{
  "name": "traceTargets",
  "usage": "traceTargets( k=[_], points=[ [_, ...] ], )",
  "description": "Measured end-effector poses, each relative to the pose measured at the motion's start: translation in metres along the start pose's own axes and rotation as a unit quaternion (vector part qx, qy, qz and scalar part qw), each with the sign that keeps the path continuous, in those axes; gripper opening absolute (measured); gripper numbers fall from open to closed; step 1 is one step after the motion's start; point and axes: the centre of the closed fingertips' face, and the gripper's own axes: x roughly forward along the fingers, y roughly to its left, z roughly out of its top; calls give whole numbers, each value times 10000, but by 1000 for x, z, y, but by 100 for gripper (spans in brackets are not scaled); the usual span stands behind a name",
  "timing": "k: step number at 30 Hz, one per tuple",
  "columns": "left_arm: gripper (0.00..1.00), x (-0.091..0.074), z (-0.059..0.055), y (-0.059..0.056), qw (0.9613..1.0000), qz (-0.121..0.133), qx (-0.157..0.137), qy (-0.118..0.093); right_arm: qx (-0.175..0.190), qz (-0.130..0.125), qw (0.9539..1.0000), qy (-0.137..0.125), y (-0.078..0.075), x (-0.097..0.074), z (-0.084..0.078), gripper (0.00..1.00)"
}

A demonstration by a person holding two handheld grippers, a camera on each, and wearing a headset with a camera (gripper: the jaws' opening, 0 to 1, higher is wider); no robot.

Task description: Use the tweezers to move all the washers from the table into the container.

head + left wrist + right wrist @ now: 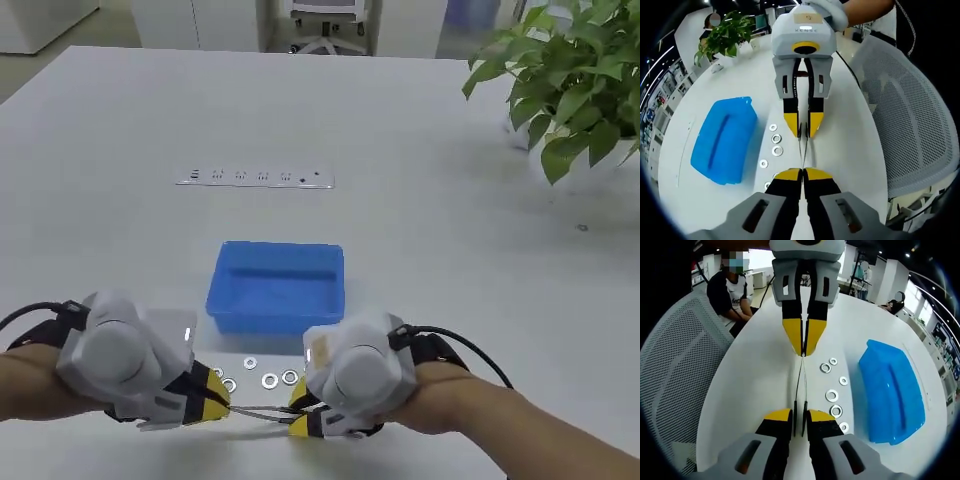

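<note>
The thin tweezers (pixel 262 412) stretch between the two hand-held grippers. The left hand-held gripper (pixel 218 398) pinches one end with its jaws pressed together, and the right hand-held gripper (pixel 300 410) pinches the other end. Just past the tweezers, about six small washers (pixel 831 395) lie on the white worktop (pixel 420 150), though some are hard to count. Right behind them sits the blue container (pixel 270 318).

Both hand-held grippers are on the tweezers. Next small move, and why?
Probably release with the left hand-held gripper so the right hand-held gripper alone carries the tweezers. Both are shut on opposite ends of them, so they cannot reach the washers lying on the table beside the blue container.
</note>
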Motion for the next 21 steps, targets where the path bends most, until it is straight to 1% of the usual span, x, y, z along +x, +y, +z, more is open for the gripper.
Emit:
traceTargets(
  k=[8,14,16,19,21],
  points=[
    [6,-10,18,0,9999,34,66,-80,-23,-8,10000,9,0,-1,0,13],
    [6,-16,34,0,9996,69,181,-206,89,-39,9999,-78,0,-3,3,12],
    [6,-17,38,1,9994,82,202,-255,98,-90,9998,-119,-1,-4,4,11],
    [6,-20,47,2,9990,91,223,-365,146,-140,9996,-185,-2,-7,6,11],
    [6,-21,52,3,9989,93,248,-393,177,-164,9995,-221,-3,-9,7,10]
  ],
)
